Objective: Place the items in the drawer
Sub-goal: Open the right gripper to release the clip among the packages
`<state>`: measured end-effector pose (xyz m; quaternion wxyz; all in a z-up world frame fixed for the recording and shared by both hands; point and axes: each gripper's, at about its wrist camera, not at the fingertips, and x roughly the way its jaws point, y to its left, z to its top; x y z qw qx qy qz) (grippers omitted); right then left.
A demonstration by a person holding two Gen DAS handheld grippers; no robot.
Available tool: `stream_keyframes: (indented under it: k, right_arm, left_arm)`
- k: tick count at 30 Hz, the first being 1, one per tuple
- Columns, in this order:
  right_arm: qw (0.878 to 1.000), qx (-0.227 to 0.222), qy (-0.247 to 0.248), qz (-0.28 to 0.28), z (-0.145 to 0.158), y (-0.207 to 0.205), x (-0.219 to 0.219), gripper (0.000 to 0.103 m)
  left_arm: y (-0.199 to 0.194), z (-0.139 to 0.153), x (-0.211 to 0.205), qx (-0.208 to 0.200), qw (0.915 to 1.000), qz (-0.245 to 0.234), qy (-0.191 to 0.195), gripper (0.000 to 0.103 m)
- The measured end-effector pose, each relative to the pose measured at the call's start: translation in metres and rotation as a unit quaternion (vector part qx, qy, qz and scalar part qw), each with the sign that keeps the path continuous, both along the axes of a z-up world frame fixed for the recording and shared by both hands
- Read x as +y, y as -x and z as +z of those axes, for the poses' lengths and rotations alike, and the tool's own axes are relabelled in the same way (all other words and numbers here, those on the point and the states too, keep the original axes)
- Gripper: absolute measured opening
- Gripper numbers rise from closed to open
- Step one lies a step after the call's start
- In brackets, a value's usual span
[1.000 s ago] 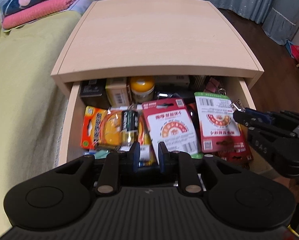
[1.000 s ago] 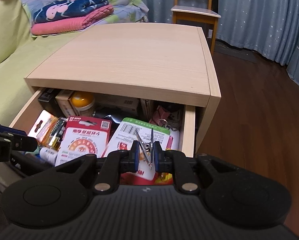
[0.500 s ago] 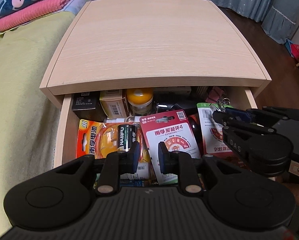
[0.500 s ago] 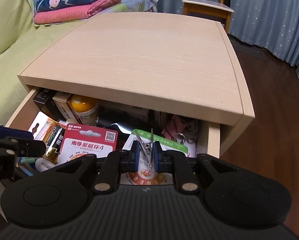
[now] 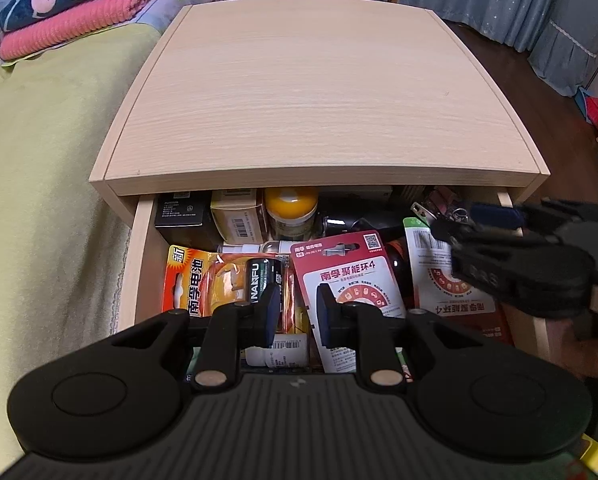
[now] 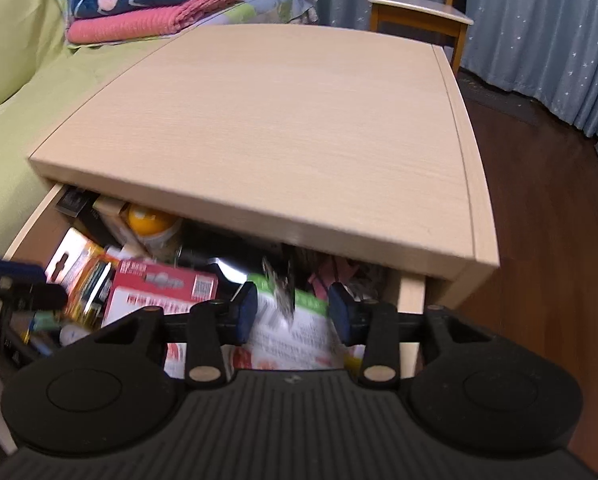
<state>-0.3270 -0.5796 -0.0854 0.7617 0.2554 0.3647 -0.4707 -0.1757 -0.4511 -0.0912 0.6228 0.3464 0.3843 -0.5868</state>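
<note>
Left hand-held gripper (image 5: 293, 312): nearest the camera, over the near edge of the open drawer (image 5: 139, 256); fingers slightly apart, nothing between them.

Right hand-held gripper (image 6: 293, 316): over the right part of the drawer, fingers spread wide, pads (image 6: 246, 312) clear of any object. View motion-blurred.

Metal clip (image 6: 279, 288): small, silvery, blurred, in the gap between the spread right fingers, touching neither pad; it sits above the green-topped card pack (image 6: 295, 320). Whether it rests on the pack or is in the air cannot be told. In the left wrist view it shows at the right gripper's tip (image 5: 423, 213).

Drawer contents, near to far: small white bottle (image 5: 277, 354) at the front; red battery card (image 5: 347, 280) at centre; orange battery pack (image 5: 203, 276) with a black cell (image 5: 265, 276) at left; green-topped pack at right; further back a black box (image 5: 179, 214), a tan carton (image 5: 237, 216) and a yellow-capped jar (image 5: 291, 210).

Nightstand top (image 5: 323, 96): pale wood, bare, overhanging the back of the drawer.

Bed (image 5: 39, 184): left, green cover; folded pink and navy blankets (image 5: 75, 4) at the far end.

Chair (image 6: 417, 4): far, against blue curtains (image 6: 539, 32).
</note>
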Motion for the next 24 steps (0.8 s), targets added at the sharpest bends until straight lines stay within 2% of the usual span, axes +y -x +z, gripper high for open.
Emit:
stream_keyframes:
  k: [2, 3, 8, 15, 17, 24]
  right_arm:
    - [1.000, -0.009, -0.014, 0.009, 0.000, 0.005, 0.004, 0.014]
    - [1.000, -0.013, -0.020, 0.013, 0.001, 0.009, 0.003, 0.012]
    - [0.999, -0.018, -0.034, 0.025, 0.001, 0.010, -0.004, 0.007]
    - [0.997, -0.026, -0.070, 0.019, -0.007, 0.005, -0.026, 0.005]
    - [0.997, -0.027, -0.066, 0.009, -0.015, -0.002, -0.028, 0.005]
    - [0.998, -0.032, -0.049, -0.005, -0.008, 0.011, -0.028, 0.005]
  left_arm:
    - [0.000, 0.001, -0.001, 0.001, 1.0000, -0.002, 0.002, 0.023]
    - [0.001, 0.001, -0.001, 0.002, 1.0000, -0.004, 0.003, 0.023]
    - [0.005, 0.001, -0.003, 0.003, 0.9999, -0.011, 0.004, 0.023]
    - [0.005, 0.001, -0.002, 0.004, 1.0000, -0.008, 0.003, 0.023]
    - [0.004, 0.000, -0.002, 0.004, 1.0000, -0.006, 0.002, 0.023]
    - [0.003, 0.000, 0.000, 0.005, 1.0000, -0.002, 0.001, 0.023]
